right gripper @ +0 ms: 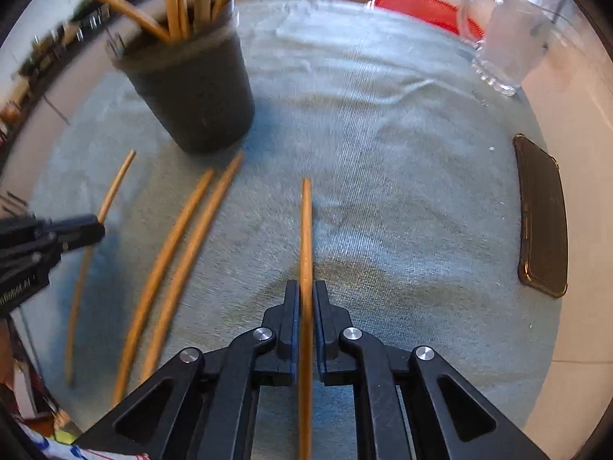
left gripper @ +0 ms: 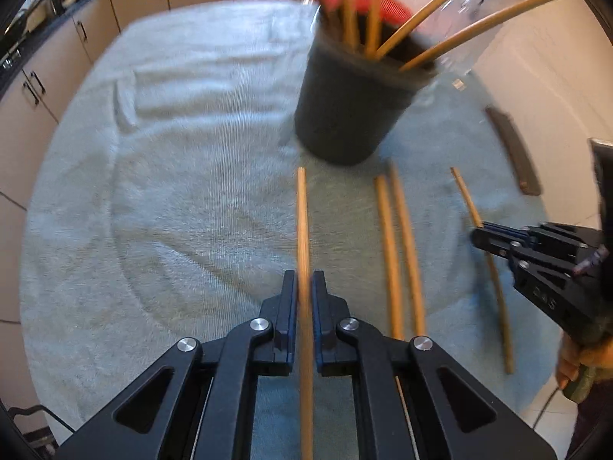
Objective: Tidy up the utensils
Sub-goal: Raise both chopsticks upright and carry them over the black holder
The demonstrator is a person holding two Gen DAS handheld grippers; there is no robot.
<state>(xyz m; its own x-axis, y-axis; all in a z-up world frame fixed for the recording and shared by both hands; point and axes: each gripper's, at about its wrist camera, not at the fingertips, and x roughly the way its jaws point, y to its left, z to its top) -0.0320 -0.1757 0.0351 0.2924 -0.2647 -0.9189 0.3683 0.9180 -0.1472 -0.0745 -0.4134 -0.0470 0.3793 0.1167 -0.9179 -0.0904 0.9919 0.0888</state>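
Both grippers pinch one chopstick each: left gripper (left gripper: 304, 287) on chopstick A (left gripper: 302, 214), right gripper (right gripper: 306, 297) on chopstick B (right gripper: 306, 226). Dark cup (left gripper: 345, 111) stands ahead of the fingertips. Step: transfer. Next: tilt each stick upright, lower into cup.

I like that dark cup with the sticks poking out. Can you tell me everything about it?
The dark cup is a round, dull grey-black holder, wider at the rim than at the base. It stands upright on the pale blue-green towel. Several long wooden chopsticks lean out of its open top. More chopsticks lie on the towel near its base. Neither claw touches it.
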